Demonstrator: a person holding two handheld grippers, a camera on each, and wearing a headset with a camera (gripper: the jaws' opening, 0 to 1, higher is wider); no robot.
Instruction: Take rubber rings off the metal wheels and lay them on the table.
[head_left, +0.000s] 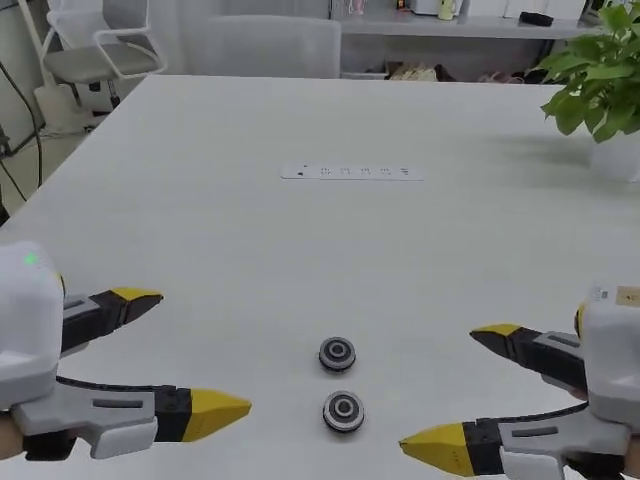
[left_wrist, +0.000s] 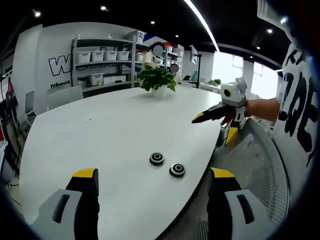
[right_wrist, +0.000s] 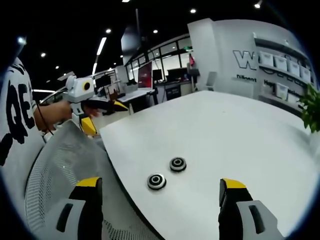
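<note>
— where are the wheels?
— two small metal wheels lie flat on the worktop (head_left: 300, 250), close to my edge. the far wheel (head_left: 337, 354) and the near wheel (head_left: 343, 411) sit just apart from one another. the dark band round each i take for its rubber ring (head_left: 326, 411), so both rings look to be on.
— and your fingers?
— spread wide on both sides, pinching nothing. my left gripper (head_left: 203, 350) hangs to the left of the wheels and my right gripper (head_left: 437, 388) to the right. both are clear of the wheels, tips turned inward with the wheels between them.
— so which step is this?
— i'd judge it the very start: the approach, with nothing gripped and nothing stripped.
— what does the next move call for?
— two jobs at once, i think. one set of fingers has to come down and pin a wheel by its body so it can't skate on the smooth top. the other has to catch the rubber's edge alone and peel it outward. the near wheel seems the handier first. the wheels are small against my fingers, so the closing must be narrow and well centred.
— anything else about?
— a power strip (head_left: 350, 172) lies mid-worktop, a potted plant (head_left: 598, 80) stands at the far right, and a chair (head_left: 95, 50) sits beyond the far left corner. all are well apart from the work.
</note>
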